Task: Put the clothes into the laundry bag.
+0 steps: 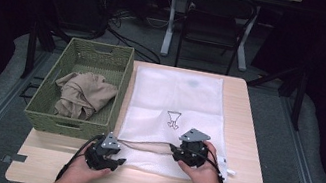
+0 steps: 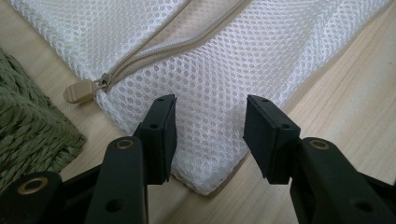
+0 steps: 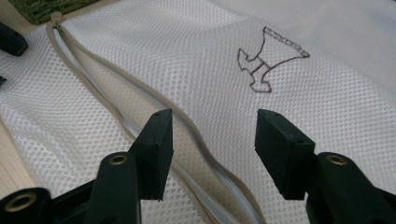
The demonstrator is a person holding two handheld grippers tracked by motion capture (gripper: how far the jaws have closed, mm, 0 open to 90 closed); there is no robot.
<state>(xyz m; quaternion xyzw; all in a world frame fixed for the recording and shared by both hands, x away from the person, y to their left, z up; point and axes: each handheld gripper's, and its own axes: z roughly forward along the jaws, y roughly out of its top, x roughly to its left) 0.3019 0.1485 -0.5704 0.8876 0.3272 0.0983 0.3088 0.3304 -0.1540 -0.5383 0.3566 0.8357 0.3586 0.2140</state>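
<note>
We see a white mesh laundry bag lying flat on the wooden counter, just beside a green woven basket that holds a crumpled beige garment. The bag bears a small dark outline emblem near its middle, and its beige zipper runs along the near edge, with the tan pull tab at the end nearest the basket.

In the high view, our left gripper sits at the bag's near left corner. Through its own camera, we find its fingers spread apart, one on each side of the rounded mesh corner. The corner lies between them, but the pads stand off from the fabric and press on nothing.

Our right gripper hovers over the near edge of the bag, farther right. Its fingers stand wide as well, above the partly open zipper, with the zipper's two beige tapes curving under the left finger. The mesh lies below them; they pinch nothing.
</note>
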